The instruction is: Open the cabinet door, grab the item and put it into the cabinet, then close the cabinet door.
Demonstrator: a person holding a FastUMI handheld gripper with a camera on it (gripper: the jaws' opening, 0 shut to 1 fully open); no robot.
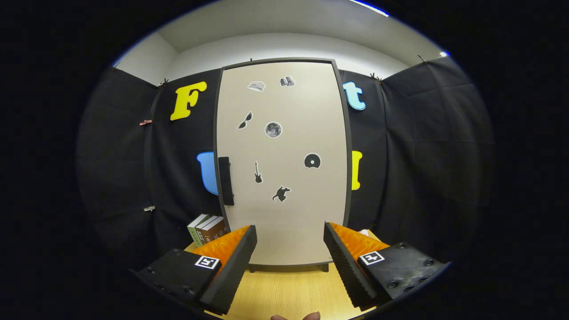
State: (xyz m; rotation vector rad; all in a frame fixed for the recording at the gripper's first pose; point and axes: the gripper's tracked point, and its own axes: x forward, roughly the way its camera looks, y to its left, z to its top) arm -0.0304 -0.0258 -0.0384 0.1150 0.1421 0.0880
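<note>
A tall cabinet (284, 213) with a beige door and dark frame stands on the wooden table (289, 291), straight ahead beyond my fingers. Its door is shut and carries several small black stickers. A dark handle (226, 180) runs down the door's left edge. A few books (207, 229) stand upright to the left of the cabinet, just beyond my left finger. My gripper (290, 233) is open, fingers wide apart with nothing between them, a short way in front of the door's lower part.
Black cloth walls close in the booth behind and on both sides of the cabinet. A bit of something pale (364, 232) shows at the cabinet's right foot, behind my right finger. Fingertips of a hand (295, 317) show at the table's near edge.
</note>
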